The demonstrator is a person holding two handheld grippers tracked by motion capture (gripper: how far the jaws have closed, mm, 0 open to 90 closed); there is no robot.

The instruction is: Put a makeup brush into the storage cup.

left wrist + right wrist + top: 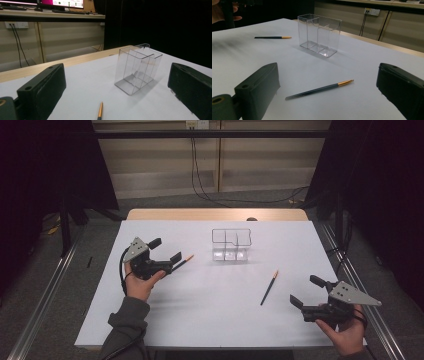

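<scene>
A wide white table (210, 320) carries everything here, and the landmark on it is a clear plastic box (230, 245), standing upright and divided into compartments, all of them empty. To the left of the box and slightly nearer the person, the left gripper (166, 250) is held with its jaws spread wide and nothing between them; the orange tip of a dark pen (184, 261) pokes out just past its lower jaw toward the box. To the right of the box and well nearer the person, the right gripper (306, 291) is likewise wide open and empty. A second dark pen (268, 288) lies flat between the box and that gripper, its orange tip pointing toward the box. The likely work is dropping the pens into the box. The pens are thin and lie flat on the table, so jaws closing slightly high could slip off or send one rolling. The box looks light; a pen striking its rim at an angle could tip it or push it away.
</scene>
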